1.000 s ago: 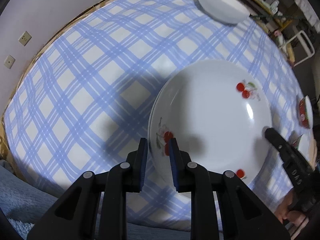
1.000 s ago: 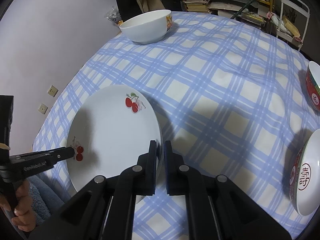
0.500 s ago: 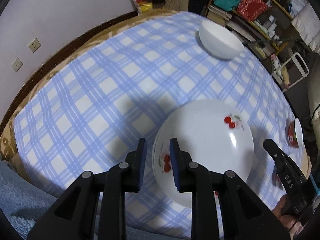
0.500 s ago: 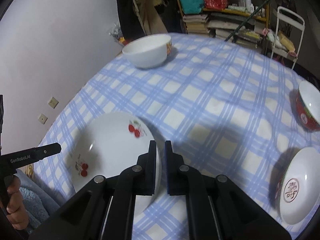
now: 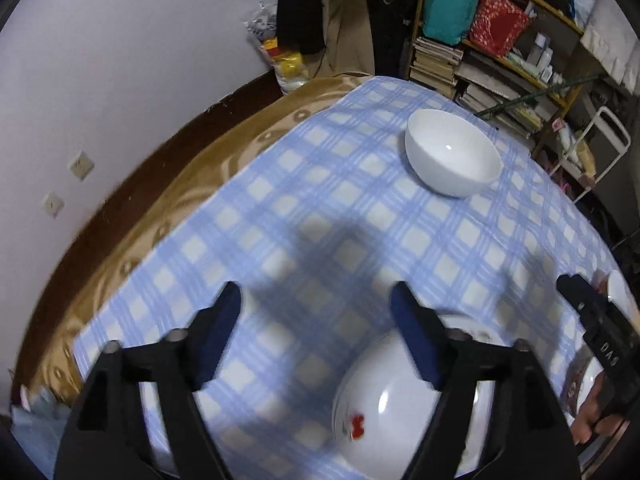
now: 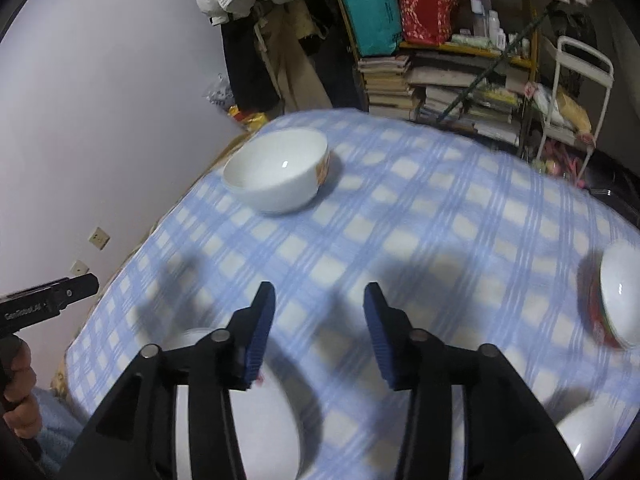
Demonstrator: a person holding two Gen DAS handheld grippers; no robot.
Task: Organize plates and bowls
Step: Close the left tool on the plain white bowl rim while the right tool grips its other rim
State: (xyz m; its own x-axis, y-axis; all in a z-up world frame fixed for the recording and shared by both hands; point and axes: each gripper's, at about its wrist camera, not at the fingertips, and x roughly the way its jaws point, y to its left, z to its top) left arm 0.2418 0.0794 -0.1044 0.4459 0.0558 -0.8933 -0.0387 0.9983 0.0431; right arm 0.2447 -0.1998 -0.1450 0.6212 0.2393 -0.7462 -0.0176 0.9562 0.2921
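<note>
A white plate with red cherries (image 5: pixel 400 412) lies on the blue checked tablecloth (image 5: pixel 320 184), low in both views and partly hidden by the gripper arms. My left gripper (image 5: pixel 316 304) hangs above the cloth just beyond the plate; its jaws are opening wide with nothing between them. My right gripper (image 6: pixel 320 304) is over the cherry plate's (image 6: pixel 240 420) far edge, jaws opening and empty. A plain white bowl (image 5: pixel 452 152) stands at the table's far side. Each view catches the other gripper at its edge, the right gripper (image 5: pixel 592 328) and the left gripper (image 6: pixel 48 300).
A bowl with a red outside (image 6: pixel 616 300) sits near the table's right edge, and a white plate (image 6: pixel 588 432) lies in front of it. Beyond the white bowl (image 6: pixel 280 168) are cluttered shelves of books (image 6: pixel 420 80) and a white metal rack (image 6: pixel 580 80). A wall runs along the left.
Both grippers held narrow jaws at the cherry plate's rim; now both jaws stand wide apart, off the plate. Both grippers have risen and tilted up, so more of the room shows.
</note>
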